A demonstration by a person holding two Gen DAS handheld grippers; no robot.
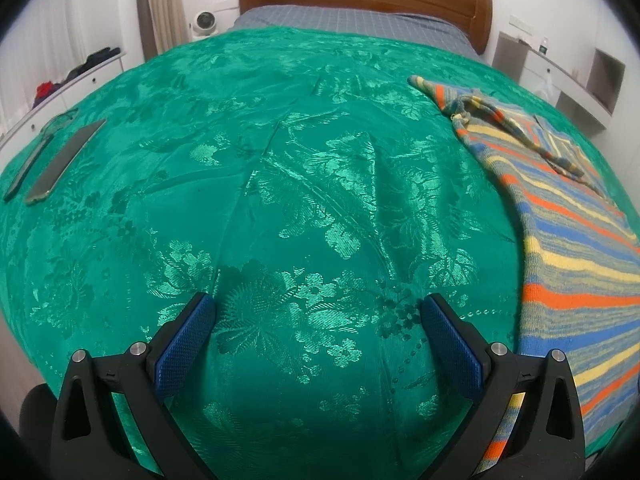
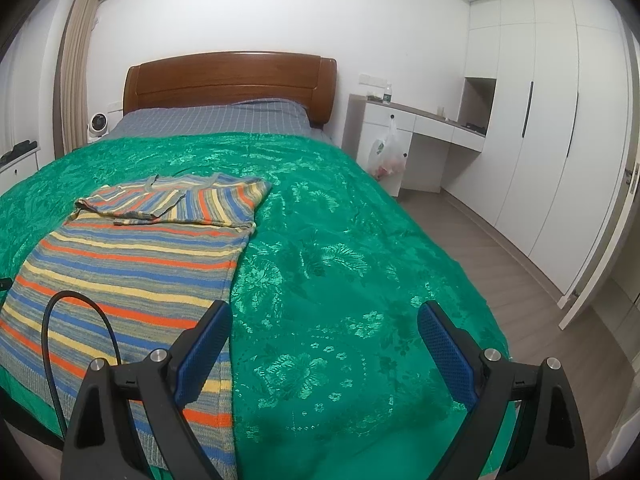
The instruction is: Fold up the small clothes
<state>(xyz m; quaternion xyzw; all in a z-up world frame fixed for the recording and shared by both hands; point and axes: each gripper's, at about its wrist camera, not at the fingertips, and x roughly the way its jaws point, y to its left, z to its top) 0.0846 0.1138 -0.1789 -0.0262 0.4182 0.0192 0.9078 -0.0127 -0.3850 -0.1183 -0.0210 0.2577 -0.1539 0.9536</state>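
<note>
Your left gripper wide open, empty, over green bedspread, your right gripper likewise, striped sweater partly folded beside it

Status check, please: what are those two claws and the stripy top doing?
Left gripper open, empty. Right gripper open, empty. Striped sweater on bedspread, sleeves folded in. Nothing in the way.

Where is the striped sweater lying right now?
The striped sweater lies on the green bedspread, left of centre in the right wrist view and at the right edge of the left wrist view, its upper part folded over toward the headboard.
</note>
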